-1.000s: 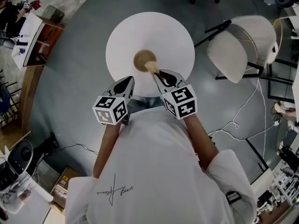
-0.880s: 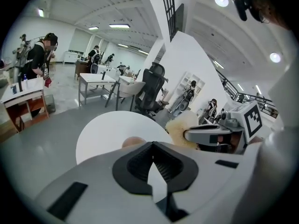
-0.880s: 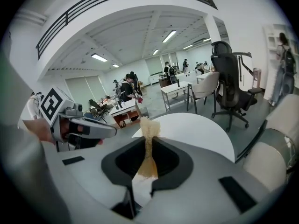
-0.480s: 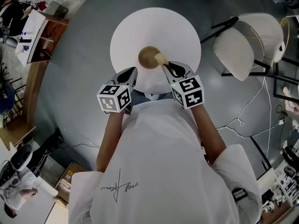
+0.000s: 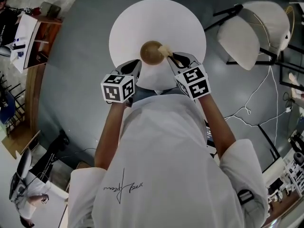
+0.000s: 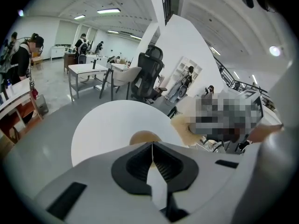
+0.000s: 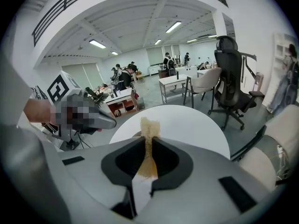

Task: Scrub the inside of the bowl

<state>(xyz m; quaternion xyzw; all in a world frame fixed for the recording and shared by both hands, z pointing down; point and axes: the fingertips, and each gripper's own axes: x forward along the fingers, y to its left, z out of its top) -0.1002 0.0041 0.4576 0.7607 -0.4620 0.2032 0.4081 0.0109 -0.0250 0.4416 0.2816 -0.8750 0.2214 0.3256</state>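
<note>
holding a tan scrub pad (image 7: pixel 149 125) pinched tight in our right gripper (image 5: pixel 172 57), we see the pad reach over the rim of the wooden bowl (image 5: pixel 150 53), which sits just ahead and left of that gripper's tips on the round white worktop (image 5: pixel 142 18). our left gripper (image 5: pixel 137 63) has its jaws pressed together on nothing, the bowl just ahead and right of it.

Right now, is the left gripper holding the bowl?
No, the left gripper is shut with nothing in it; the bowl sits beyond it on the table.
</note>
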